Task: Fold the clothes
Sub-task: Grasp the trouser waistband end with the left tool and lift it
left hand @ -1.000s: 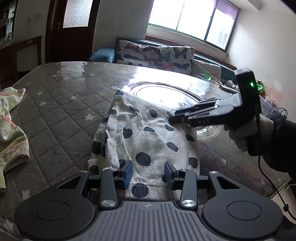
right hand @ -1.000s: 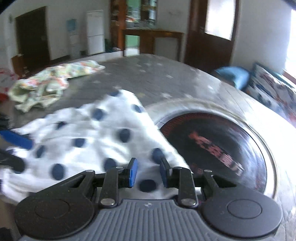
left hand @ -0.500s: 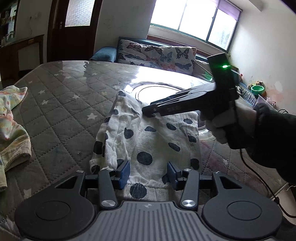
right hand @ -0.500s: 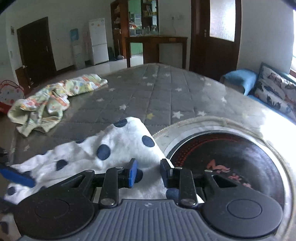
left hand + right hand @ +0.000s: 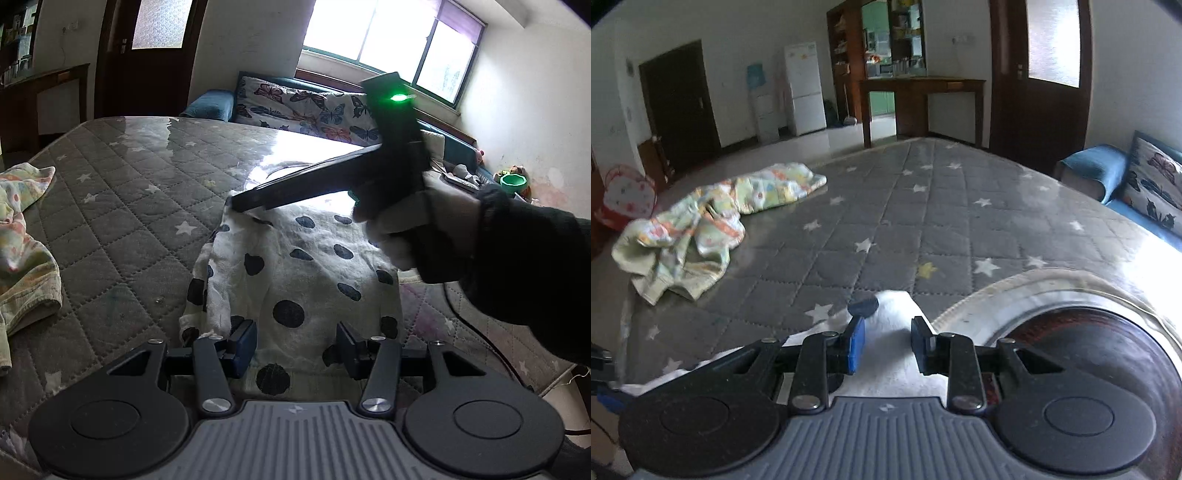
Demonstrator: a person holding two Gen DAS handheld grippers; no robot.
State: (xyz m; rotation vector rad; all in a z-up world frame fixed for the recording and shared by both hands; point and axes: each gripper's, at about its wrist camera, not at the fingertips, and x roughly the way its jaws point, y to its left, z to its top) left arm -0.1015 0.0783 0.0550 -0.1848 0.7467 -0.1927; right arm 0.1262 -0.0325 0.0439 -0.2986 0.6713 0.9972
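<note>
Over the spotted garment's (image 5: 314,273) near hem and far corner, both grippers' fingers (image 5: 243,341) gape, holding nothing.

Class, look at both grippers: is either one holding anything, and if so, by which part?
Nothing is held. The left gripper is open over the near hem of the dotted garment; the right gripper is open over its far corner.
</note>
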